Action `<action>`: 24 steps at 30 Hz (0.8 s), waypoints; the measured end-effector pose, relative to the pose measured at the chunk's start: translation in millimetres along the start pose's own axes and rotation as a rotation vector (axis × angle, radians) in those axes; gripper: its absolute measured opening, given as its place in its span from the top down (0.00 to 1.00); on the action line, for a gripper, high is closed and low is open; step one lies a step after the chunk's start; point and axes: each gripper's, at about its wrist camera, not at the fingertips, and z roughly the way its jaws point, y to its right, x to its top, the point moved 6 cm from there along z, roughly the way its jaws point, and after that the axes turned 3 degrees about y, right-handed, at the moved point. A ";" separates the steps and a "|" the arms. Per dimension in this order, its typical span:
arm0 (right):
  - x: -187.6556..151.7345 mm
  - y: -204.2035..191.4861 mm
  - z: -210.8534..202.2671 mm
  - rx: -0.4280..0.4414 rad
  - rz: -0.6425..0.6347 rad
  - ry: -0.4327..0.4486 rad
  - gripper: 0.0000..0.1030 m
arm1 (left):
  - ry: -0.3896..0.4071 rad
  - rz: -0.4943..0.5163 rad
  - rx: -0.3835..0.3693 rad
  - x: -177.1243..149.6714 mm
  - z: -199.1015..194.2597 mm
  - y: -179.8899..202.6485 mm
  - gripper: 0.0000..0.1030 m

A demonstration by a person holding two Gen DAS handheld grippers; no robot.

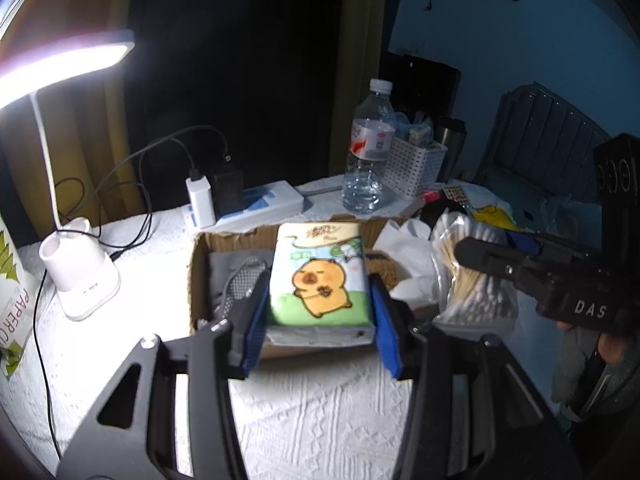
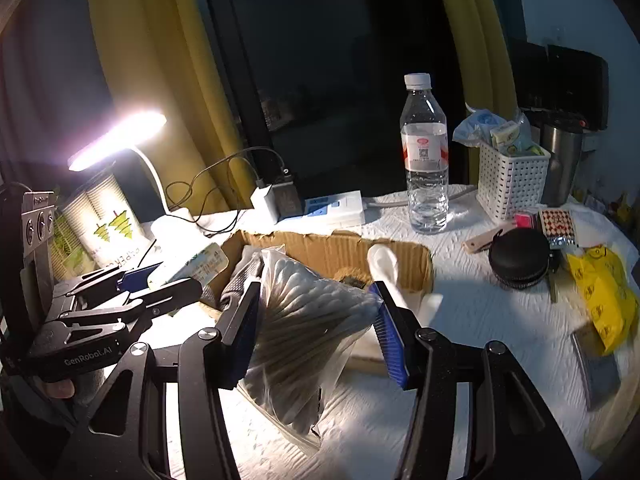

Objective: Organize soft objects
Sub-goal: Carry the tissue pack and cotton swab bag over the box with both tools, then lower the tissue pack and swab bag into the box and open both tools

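My left gripper (image 1: 317, 282) is shut on a tissue pack (image 1: 320, 276) printed with a cartoon capybara, its blue pads pressing both long sides. The pack hangs over an open cardboard box (image 1: 236, 240) that holds a grey mesh cloth (image 1: 240, 276). My right gripper (image 2: 315, 292) is shut on a clear bag of cotton swabs (image 2: 308, 320), held above the box's near wall. A white sock (image 2: 384, 268) lies inside the cardboard box (image 2: 340, 248). The left gripper (image 2: 176, 278) with the tissue pack (image 2: 188, 264) shows at the left of the right wrist view.
A lit desk lamp (image 1: 80, 280) stands left of the box. Behind the box are a power strip (image 1: 256, 200), a water bottle (image 1: 366, 152) and a white basket (image 1: 412, 168). A black round case (image 2: 518, 260) and a yellow bag (image 2: 600, 292) lie at the right.
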 end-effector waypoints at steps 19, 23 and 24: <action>-0.4 42.4 62.2 -0.011 -0.012 -0.047 0.45 | -0.114 0.043 0.027 -13.4 84.8 7.8 0.53; -8.3 46.6 77.0 -0.018 -0.026 -0.072 0.45 | -0.156 0.053 0.037 -23.5 98.8 6.9 0.53; -9.9 47.5 79.6 -0.017 -0.027 -0.078 0.45 | -0.169 0.051 0.041 -26.6 102.4 5.4 0.53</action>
